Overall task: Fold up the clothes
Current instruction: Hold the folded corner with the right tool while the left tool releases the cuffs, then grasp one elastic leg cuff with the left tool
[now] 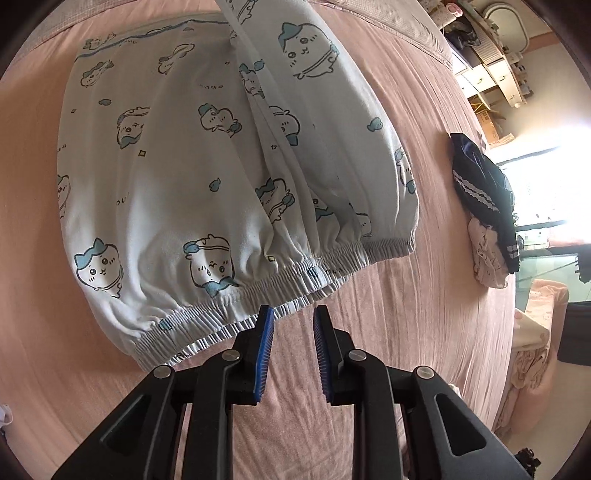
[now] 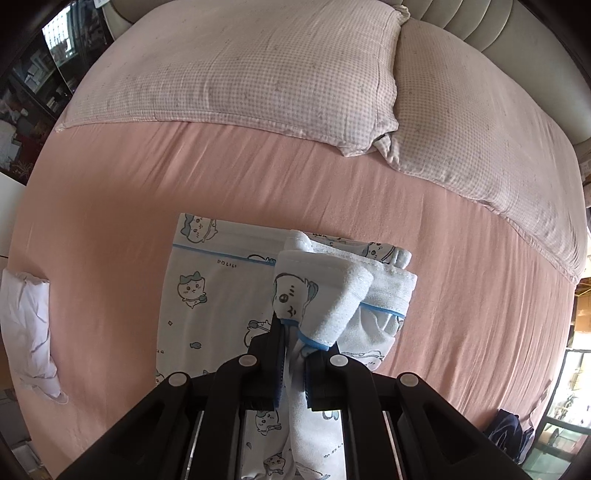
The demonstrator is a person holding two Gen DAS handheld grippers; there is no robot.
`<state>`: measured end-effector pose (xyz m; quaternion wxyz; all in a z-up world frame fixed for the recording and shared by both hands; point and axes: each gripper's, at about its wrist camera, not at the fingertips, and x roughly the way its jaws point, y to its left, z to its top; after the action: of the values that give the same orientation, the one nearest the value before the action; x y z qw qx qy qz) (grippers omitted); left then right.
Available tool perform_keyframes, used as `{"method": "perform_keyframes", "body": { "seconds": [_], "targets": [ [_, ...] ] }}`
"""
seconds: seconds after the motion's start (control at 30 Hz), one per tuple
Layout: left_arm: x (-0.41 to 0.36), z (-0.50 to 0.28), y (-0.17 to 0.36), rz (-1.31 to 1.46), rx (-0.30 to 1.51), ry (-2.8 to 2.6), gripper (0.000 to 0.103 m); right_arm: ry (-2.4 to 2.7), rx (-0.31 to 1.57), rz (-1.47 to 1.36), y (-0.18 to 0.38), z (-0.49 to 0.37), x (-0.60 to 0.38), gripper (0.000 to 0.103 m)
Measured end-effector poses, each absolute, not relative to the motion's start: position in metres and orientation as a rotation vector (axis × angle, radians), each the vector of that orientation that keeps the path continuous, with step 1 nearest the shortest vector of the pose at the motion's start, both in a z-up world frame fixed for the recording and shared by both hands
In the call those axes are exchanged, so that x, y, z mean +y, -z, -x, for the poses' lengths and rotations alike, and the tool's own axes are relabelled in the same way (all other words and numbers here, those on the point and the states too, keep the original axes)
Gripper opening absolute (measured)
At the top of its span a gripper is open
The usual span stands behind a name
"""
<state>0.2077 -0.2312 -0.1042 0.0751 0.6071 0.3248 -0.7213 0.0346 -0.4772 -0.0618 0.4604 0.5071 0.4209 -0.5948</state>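
On the pink bed sheet (image 1: 406,332), my left hand-held gripper (image 1: 293,314) hovered with its blue ribbed pads (image 1: 266,354) apart and nothing between them, the tips just short of the gathered elastic hem (image 1: 258,291) of the pyjama top (image 1: 166,166). That garment was soft white cotton printed with little blue-eared cartoon creatures, lying mostly flat on the bed with its hem bunched into fine ruffles. One sleeve (image 1: 303,74) rose off the body of the garment toward the top of the left view, where it was cut off by the frame.

My right hand-held gripper (image 2: 293,354) was clamped on a thick fold of the same white fabric, blue-piped at the edge (image 2: 314,341), with more cloth trailing down between the black arms. Only the right view showed this grip; the left view showed the sleeve lifted but not what held it. Past the fingers, the right view showed the collar end of the top (image 2: 221,240) spread on the sheet, and two checked, gauzy pillows (image 2: 240,74) against a padded headboard (image 2: 480,22).

The left view alone showed a dark folded garment with white stripes (image 1: 480,184) stacked on a pale pink one (image 1: 484,254) near the bed's far edge. A crumpled white cloth (image 2: 29,325) sat at the left rim of the right view; I could not tell what it was. The room beyond was glare-washed and distorted.
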Motion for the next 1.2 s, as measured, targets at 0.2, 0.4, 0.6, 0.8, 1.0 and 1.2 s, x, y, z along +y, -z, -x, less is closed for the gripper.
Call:
{"method": "perform_keyframes", "body": {
  "seconds": [0.2, 0.4, 0.6, 0.8, 1.0, 1.2],
  "targets": [
    [-0.213, -0.181, 0.082, -1.728, 1.024, 2.226, 0.094, 1.454, 0.998, -1.279, 0.055, -0.025, -0.469, 0.006],
    [-0.175, -0.128, 0.071, -1.720, 0.802, 2.206, 0.094, 1.448, 0.964, -1.338, 0.051, -0.010, -0.457, 0.006],
    [-0.161, -0.084, 0.099, -1.718, 0.756, 2.035, 0.094, 1.451, 0.932, -1.373, 0.047, 0.004, -0.448, 0.006],
    [-0.157, -0.062, 0.112, -1.715, 0.686, 1.970, 0.094, 1.437, 0.884, -1.405, 0.050, 0.014, -0.446, 0.006],
    [-0.164, -0.055, 0.124, -1.698, 0.586, 1.880, 0.094, 1.420, 0.870, -1.413, 0.052, 0.011, -0.446, 0.006],
    [-0.160, -0.053, 0.125, -1.706, 0.514, 1.940, 0.076, 1.410, 0.861, -1.415, 0.053, 0.009, -0.446, 0.006]
  ]
}}
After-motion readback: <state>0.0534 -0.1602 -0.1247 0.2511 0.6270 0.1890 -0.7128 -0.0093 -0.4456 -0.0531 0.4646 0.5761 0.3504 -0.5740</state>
